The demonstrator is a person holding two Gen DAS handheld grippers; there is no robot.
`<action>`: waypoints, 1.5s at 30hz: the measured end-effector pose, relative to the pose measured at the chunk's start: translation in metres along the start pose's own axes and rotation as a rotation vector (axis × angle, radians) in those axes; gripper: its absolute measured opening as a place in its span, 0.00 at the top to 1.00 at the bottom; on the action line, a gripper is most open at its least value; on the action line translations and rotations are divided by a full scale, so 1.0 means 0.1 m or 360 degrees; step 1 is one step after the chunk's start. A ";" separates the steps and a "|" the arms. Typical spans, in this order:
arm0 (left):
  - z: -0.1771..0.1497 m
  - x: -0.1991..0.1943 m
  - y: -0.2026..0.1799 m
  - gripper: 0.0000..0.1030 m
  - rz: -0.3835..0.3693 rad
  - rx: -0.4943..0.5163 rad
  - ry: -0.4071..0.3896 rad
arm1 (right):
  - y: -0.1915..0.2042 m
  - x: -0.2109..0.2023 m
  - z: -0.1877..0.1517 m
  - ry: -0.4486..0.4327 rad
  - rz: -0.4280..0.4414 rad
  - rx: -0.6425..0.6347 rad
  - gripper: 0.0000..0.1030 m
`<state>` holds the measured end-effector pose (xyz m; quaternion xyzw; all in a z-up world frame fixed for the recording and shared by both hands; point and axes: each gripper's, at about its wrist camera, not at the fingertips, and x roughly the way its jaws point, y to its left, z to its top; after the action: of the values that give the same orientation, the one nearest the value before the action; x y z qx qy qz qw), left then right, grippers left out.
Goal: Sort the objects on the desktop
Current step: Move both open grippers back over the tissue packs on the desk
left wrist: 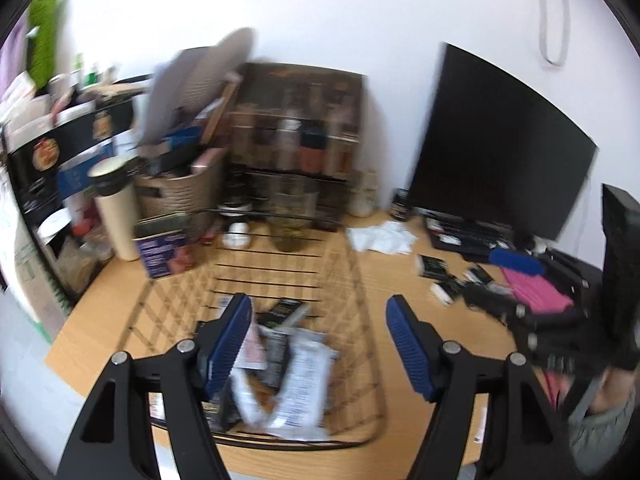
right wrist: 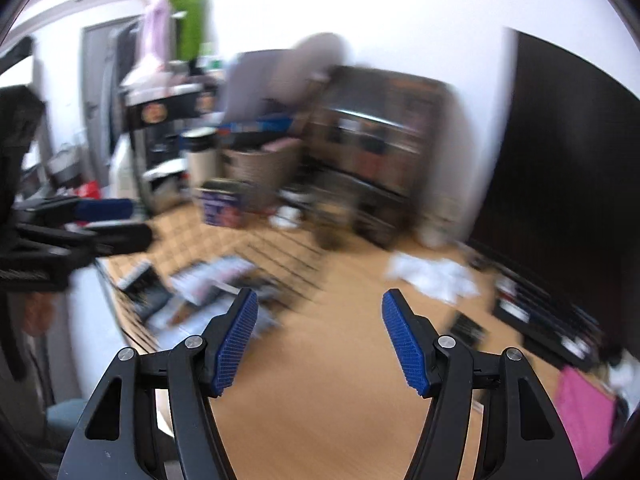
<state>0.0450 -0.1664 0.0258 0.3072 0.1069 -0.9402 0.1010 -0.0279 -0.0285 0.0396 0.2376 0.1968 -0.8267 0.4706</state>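
A black wire basket stands on the wooden desk with several snack packets in it, among them a white one and a black one. My left gripper hovers open over the basket's near end with nothing between its blue pads. My right gripper is open and empty above bare desk to the right of the basket. In the blurred right wrist view the left gripper shows at the left edge. Loose black sachets and a crumpled white wrapper lie right of the basket.
A dark monitor stands at the back right, with a black tray and a pink item before it. Behind the basket are a bottle rack, a glass jar, a woven bin, a cream tumbler and a purple tin.
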 end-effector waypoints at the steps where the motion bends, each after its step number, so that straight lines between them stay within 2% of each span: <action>1: -0.02 0.03 -0.16 0.28 -0.0048 0.0040 0.0035 | -0.17 -0.06 -0.09 0.0019 -0.0044 0.0027 0.38; 5: -0.10 0.18 -0.78 0.28 -0.0196 0.0216 0.0111 | -0.78 -0.16 -0.49 0.0111 -0.0187 0.0147 0.38; 10: -0.24 0.84 -1.46 0.28 -0.0258 0.0400 0.0318 | -1.39 -0.05 -1.00 0.0243 -0.0276 0.0300 0.38; 17: -0.27 1.86 -1.81 0.28 -0.0212 0.0487 0.0482 | -2.05 0.09 -1.48 0.0366 -0.0322 0.0394 0.38; 20: -0.24 2.22 -1.90 0.28 -0.0257 0.0503 0.0542 | -2.27 0.21 -1.59 0.0408 -0.0314 0.0403 0.38; 25: -0.17 2.62 -1.97 0.28 -0.0263 0.0507 0.0602 | -2.44 0.43 -1.69 0.0465 -0.0273 0.0400 0.38; 31: -0.06 2.96 -2.02 0.28 -0.0253 0.0555 0.0659 | -2.48 0.63 -1.69 0.0509 -0.0220 0.0383 0.38; 45: 0.01 3.29 -2.13 0.28 -0.0297 0.0605 0.0694 | -2.53 0.81 -1.68 0.0531 -0.0182 0.0416 0.38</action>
<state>-0.2703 -0.0037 -0.1414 0.5040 -0.0239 -0.8605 -0.0705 -0.2499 0.1299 -0.1172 0.4185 0.1763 -0.8197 0.3490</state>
